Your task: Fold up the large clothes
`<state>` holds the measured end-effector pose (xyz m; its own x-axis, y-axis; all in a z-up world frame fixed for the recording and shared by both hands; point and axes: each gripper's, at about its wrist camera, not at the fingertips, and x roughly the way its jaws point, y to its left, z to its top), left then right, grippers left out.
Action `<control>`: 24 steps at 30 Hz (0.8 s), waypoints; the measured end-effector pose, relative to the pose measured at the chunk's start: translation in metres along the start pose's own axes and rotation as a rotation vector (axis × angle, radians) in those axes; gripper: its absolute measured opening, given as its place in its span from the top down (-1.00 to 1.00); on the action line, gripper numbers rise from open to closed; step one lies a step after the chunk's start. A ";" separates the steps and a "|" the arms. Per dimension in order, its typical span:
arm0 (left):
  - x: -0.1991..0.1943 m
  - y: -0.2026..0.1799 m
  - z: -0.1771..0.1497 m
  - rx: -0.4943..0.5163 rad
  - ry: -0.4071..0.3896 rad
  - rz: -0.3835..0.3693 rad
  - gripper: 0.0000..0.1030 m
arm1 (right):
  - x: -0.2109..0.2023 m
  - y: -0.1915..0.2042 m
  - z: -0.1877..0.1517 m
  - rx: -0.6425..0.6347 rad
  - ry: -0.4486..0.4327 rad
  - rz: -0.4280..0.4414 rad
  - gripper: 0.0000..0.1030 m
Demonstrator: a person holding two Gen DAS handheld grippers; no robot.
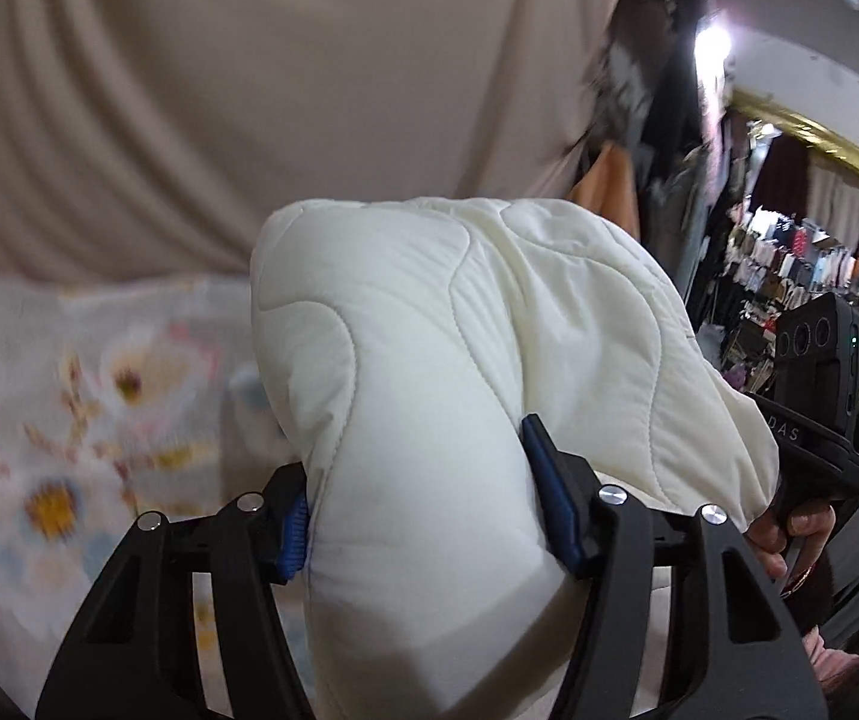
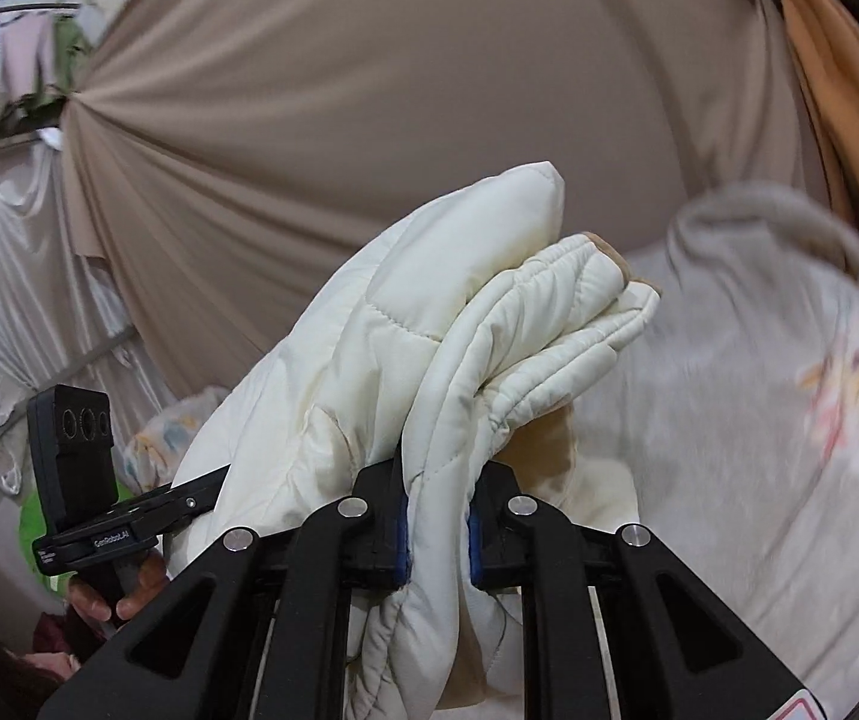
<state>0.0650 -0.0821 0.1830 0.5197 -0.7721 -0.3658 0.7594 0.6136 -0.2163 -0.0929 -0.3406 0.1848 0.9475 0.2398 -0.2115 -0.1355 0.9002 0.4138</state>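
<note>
step in hand, by judgement: mid-fold, with the cream quilted padded jacket (image 1: 465,360) lifted off the surface and carried between both tools. the left tool (image 1: 423,510) is clamped on a thick puffed fold of it, blue pads pressed into the fabric. the right tool (image 2: 436,531) is closed narrow on a bunched ribbed edge, tan lining showing beside it. below lies a white floral-print bed cover (image 1: 69,396), blurred; a beige draped curtain (image 2: 369,90) hangs behind. the next move likely calls for lowering the jacket onto the cover, both tools level, so the layers land squared before release. no containers are visible in either view.
</note>
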 end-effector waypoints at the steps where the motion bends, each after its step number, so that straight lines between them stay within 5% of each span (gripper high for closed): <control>1: -0.014 -0.003 0.013 0.029 -0.049 -0.003 -0.14 | -0.005 0.010 0.009 -0.024 -0.033 0.010 0.72; 8: -0.099 0.002 0.063 0.190 -0.355 0.056 -0.15 | -0.019 0.087 0.069 -0.189 -0.262 0.158 0.72; 13: -0.129 0.046 0.075 0.215 -0.475 0.126 -0.22 | 0.025 0.122 0.092 -0.196 -0.298 0.280 0.70; 16: -0.117 0.092 0.074 0.169 -0.443 0.175 -0.29 | 0.078 0.123 0.089 -0.141 -0.235 0.297 0.66; 19: -0.071 0.155 0.053 0.060 -0.333 0.230 -0.43 | 0.170 0.095 0.058 -0.024 -0.071 0.249 0.54; 22: -0.002 0.228 0.002 -0.081 -0.112 0.352 -0.51 | 0.264 0.043 -0.011 0.111 0.193 0.112 0.41; 24: 0.034 0.258 -0.041 -0.140 0.040 0.442 -0.27 | 0.299 0.010 -0.064 0.171 0.349 -0.021 0.42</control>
<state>0.2629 0.0569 0.0777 0.7643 -0.4259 -0.4842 0.4064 0.9011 -0.1511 0.1708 -0.2369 0.0687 0.7898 0.3581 -0.4979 -0.0395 0.8398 0.5414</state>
